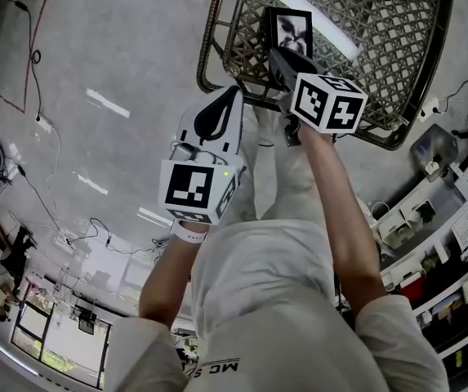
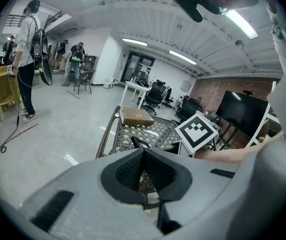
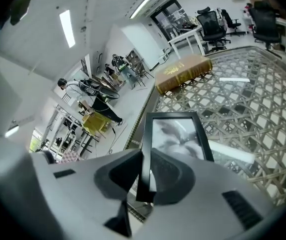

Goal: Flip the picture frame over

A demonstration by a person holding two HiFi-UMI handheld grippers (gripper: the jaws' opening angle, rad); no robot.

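A black picture frame [image 1: 289, 29] with a grey photo behind its glass is lifted off the woven lattice table [image 1: 397, 72], picture side toward me. My right gripper [image 1: 278, 55] is shut on the frame's near edge. In the right gripper view the frame [image 3: 175, 134] stands tilted up from between the pads, and the right gripper [image 3: 145, 171] pinches its left rim. My left gripper [image 1: 235, 92] hovers just off the table's near-left corner, fingers together and holding nothing. In the left gripper view the left gripper [image 2: 143, 151] points at the table [image 2: 114, 134], and the frame [image 2: 143, 143] shows beyond its tips.
A brown book-like box [image 3: 182, 73] lies on the table's far side, also the box [image 2: 136, 116]. Ceiling lights reflect in the glass top. Cables [image 1: 33, 55] trail over the grey floor on the left. Shelving [image 1: 454, 243] stands at the right. People [image 2: 30, 59] stand in the background.
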